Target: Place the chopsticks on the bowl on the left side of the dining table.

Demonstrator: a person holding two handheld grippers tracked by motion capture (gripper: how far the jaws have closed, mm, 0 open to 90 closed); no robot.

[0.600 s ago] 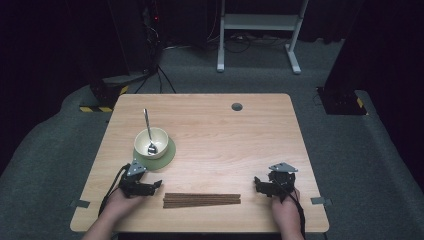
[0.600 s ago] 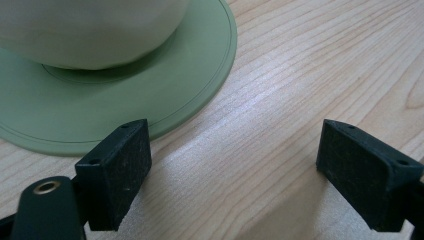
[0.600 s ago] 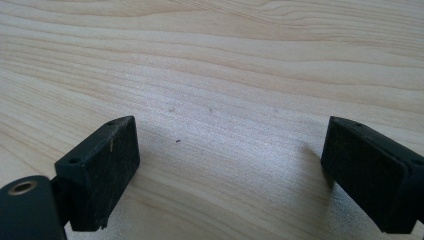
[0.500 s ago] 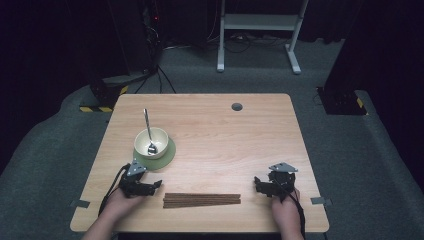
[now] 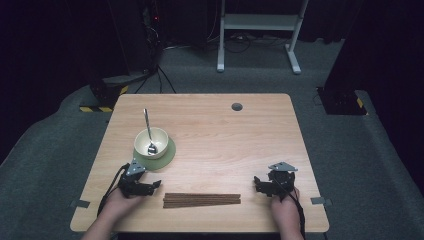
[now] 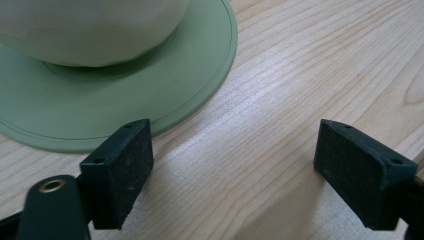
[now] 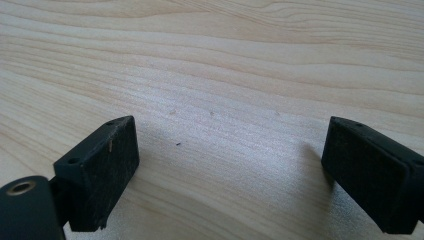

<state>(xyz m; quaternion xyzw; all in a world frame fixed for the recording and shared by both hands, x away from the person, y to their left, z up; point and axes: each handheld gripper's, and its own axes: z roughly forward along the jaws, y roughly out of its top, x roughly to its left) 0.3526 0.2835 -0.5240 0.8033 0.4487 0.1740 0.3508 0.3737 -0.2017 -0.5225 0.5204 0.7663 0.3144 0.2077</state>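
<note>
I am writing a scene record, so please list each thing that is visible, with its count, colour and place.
Bowl: one, cream, on the saucer, left part of the table.
Saucer: one, green, under the bowl.
Spoon: one, metal, in the bowl, handle pointing away.
Chopsticks: a brown bundle, near edge, between the grippers.
Table: one, light wood.
Left gripper: black, open, beside the saucer.
Right gripper: black, open, above bare wood.

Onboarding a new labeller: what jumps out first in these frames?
The cream bowl on its green saucer, with a spoon standing in it, at the table's left. Next, the dark chopsticks lying along the near edge, between the left gripper and right gripper, both resting open on the wood.
</note>
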